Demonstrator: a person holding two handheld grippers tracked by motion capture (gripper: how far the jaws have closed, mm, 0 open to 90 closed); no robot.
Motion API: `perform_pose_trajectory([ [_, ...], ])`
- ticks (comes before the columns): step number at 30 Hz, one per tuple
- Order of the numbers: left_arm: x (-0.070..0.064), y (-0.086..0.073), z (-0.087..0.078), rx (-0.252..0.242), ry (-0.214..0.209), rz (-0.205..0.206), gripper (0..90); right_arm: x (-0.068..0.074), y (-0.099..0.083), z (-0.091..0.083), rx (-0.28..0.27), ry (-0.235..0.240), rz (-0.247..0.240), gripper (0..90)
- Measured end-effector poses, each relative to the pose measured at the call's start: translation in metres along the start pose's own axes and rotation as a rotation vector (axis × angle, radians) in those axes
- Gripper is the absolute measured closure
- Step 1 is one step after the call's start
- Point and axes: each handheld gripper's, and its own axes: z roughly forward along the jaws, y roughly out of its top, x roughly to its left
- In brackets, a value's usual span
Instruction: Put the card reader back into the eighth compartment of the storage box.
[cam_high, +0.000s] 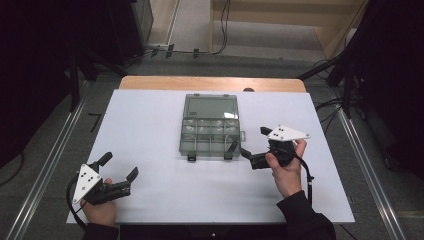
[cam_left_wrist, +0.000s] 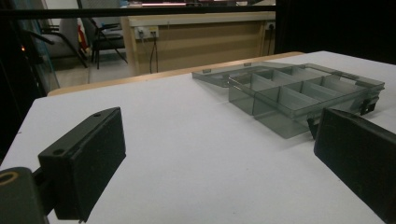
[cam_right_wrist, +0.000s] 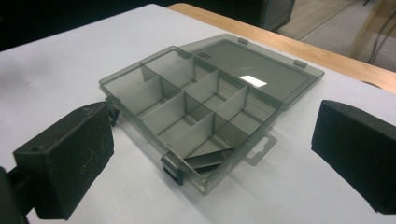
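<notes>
Nearest the camera in the high view, two hands come in over the near edge of the white desk (cam_high: 150, 115), each holding a claw. On the left, the left claw (cam_high: 120, 167) rests low at the near left corner, its jaws spread well apart with nothing between them. Seen along those jaws in the left gripper view, the left claw (cam_left_wrist: 219, 154) frames bare desk (cam_left_wrist: 187, 140), with the box well off to the far right.

On the right, the right claw (cam_high: 249, 141) sits just beside the box's near right corner, jaws also wide apart and holding nothing; whether a jaw tip touches the box is hard to tell from above. In the right gripper view, the right claw (cam_right_wrist: 210, 154) frames the box's near corner between its open jaws.

At the middle of the desk lies the smoky clear plastic organiser box (cam_high: 210, 137). It is open: its lid (cam_high: 210, 106) is folded back flat on the far side, toward the bare wooden edge of the desk. Dividers split the tray into small compartments. In the right gripper view, the organiser box (cam_right_wrist: 187, 107) holds a flat dark piece (cam_right_wrist: 208, 158) leaning loose in the nearest compartment, beside the dark latch (cam_right_wrist: 172, 170).
</notes>
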Motion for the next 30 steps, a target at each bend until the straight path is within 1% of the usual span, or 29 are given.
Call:
perform_pose_trajectory([
  [2,0.0,0.0,0.0,0.0,0.0,0.0,2.3,0.0,-0.001,-0.004,-0.001,-0.013,0.001,0.0],
  [4,0.0,0.0,0.0,0.0,0.001,0.0,2.3,-0.002,-0.004,-0.007,-0.008,-0.006,0.0,0.0],
  [7,0.0,0.0,0.0,0.0,0.002,0.0,2.3,-0.003,-0.008,-0.012,-0.012,-0.019,-0.003,0.0],
  [8,0.0,0.0,0.0,0.0,0.002,0.0,2.3,-0.003,-0.009,-0.014,-0.014,-0.03,-0.008,0.0],
  [9,0.0,0.0,0.0,0.001,0.003,0.0,2.3,-0.004,-0.011,-0.016,-0.016,-0.029,-0.007,0.0],
  [14,0.0,0.0,0.0,0.001,0.004,0.001,2.3,-0.009,-0.019,-0.026,-0.043,-0.028,0.013,0.0],
  [23,0.0,0.0,0.0,0.001,0.005,0.001,2.3,-0.014,-0.037,-0.038,-0.031,-0.041,0.027,0.0],
  [25,0.0,0.0,0.0,0.001,0.005,0.001,2.3,-0.015,-0.042,-0.04,-0.033,-0.044,0.039,0.0],
  [30,0.0,0.0,0.0,0.001,0.006,0.001,2.3,-0.02,-0.052,-0.047,-0.047,-0.052,0.043,0.0],
])
